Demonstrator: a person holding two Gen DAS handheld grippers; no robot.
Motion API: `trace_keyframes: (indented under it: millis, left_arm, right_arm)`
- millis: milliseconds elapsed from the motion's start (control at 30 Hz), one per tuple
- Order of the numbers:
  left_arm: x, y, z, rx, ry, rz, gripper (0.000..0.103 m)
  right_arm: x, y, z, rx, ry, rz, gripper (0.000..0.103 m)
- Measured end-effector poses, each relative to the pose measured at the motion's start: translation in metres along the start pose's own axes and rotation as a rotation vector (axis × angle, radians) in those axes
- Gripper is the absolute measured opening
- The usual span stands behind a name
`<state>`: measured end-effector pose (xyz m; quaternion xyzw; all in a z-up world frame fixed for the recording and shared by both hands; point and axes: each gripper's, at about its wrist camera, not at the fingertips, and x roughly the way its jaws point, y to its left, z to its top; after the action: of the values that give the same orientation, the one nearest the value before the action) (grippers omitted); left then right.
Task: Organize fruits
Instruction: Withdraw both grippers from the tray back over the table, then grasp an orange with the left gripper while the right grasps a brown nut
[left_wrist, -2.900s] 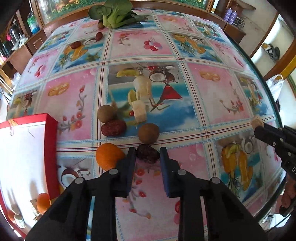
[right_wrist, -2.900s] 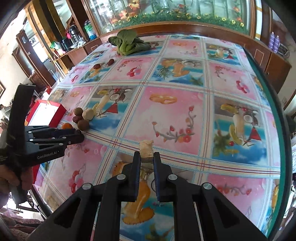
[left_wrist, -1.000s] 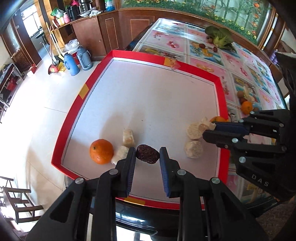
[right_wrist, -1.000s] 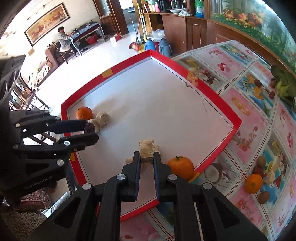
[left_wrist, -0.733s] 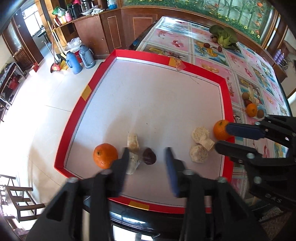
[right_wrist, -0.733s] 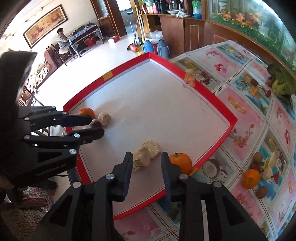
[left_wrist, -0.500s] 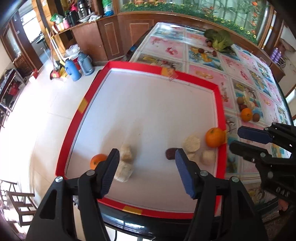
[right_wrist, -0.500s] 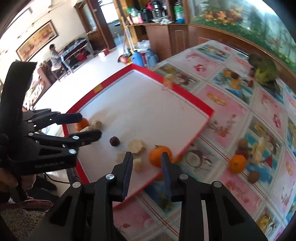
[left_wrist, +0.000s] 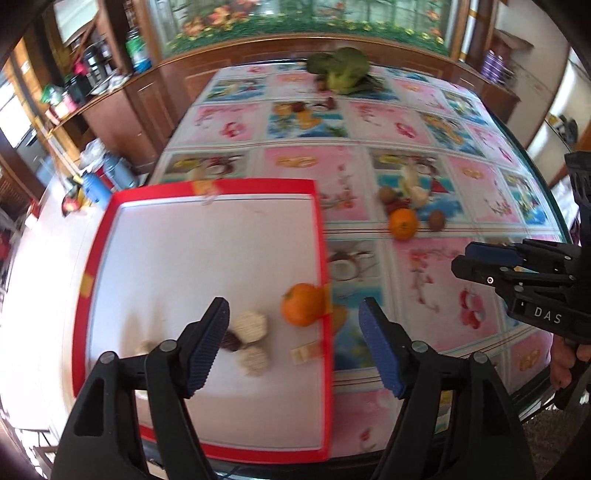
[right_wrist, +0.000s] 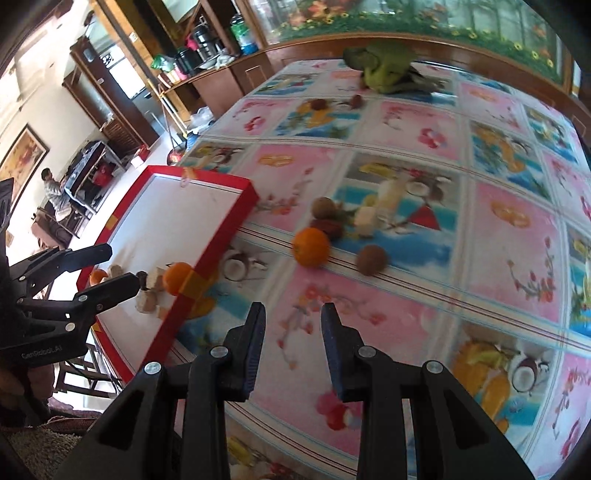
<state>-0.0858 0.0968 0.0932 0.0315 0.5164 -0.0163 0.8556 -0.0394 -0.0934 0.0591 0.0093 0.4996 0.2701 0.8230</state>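
A red-rimmed white tray (left_wrist: 320, 236) (right_wrist: 236, 218) lies at the table's left edge. In it sit an orange (left_wrist: 303, 308), pale banana pieces (left_wrist: 251, 325) and a dark date (left_wrist: 229, 340). On the tablecloth a second orange (left_wrist: 403, 223) (right_wrist: 311, 246) lies with brown kiwis (right_wrist: 371, 260), a red date (right_wrist: 328, 226) and banana pieces (right_wrist: 365, 218). My left gripper (left_wrist: 295, 332) is open and empty above the tray's right rim. My right gripper (right_wrist: 293, 325) is open and empty over the cloth, right of the tray.
A green leafy vegetable (left_wrist: 341, 70) (right_wrist: 388, 68) and small dark fruits (right_wrist: 356, 99) lie at the far end of the table. The table's curved glass edge (left_wrist: 546, 192) runs on the right. Wooden cabinets (left_wrist: 122, 99) stand beyond the left side.
Both grippers opened and dropped their loads in the tray: the left its dark date, the right its banana piece. Both then pulled back and swung right towards the fruit on the cloth.
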Motion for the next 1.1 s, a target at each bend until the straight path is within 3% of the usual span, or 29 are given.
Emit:
trace_keyframes:
  millis: [333, 600, 800, 833, 1100]
  left_arm:
    - [0.023, -0.044, 0.014, 0.074, 0.051, -0.031, 0.078]
    - [0.032, -0.05, 0.031, 0.062, 0.084, -0.029, 0.078]
    - [0.027, -0.049, 0.032, 0.065, 0.079, -0.016, 0.078]
    - [0.027, -0.049, 0.033, 0.063, 0.08, -0.017, 0.078]
    - [0.041, -0.064, 0.057, 0.086, 0.082, -0.035, 0.078]
  right_arm:
    - [-0.008, -0.039, -0.006, 0.041, 0.008, -0.04, 0.031]
    - [0.019, -0.022, 0.025, -0.087, 0.032, -0.097, 0.031]
    - [0.04, -0.023, 0.035, -0.103, 0.058, -0.168, 0.03]
    - [0.043, -0.025, 0.035, -0.099, 0.06, -0.178, 0.023]
    - [0.027, -0.049, 0.017, 0.0, 0.032, -0.12, 0.022]
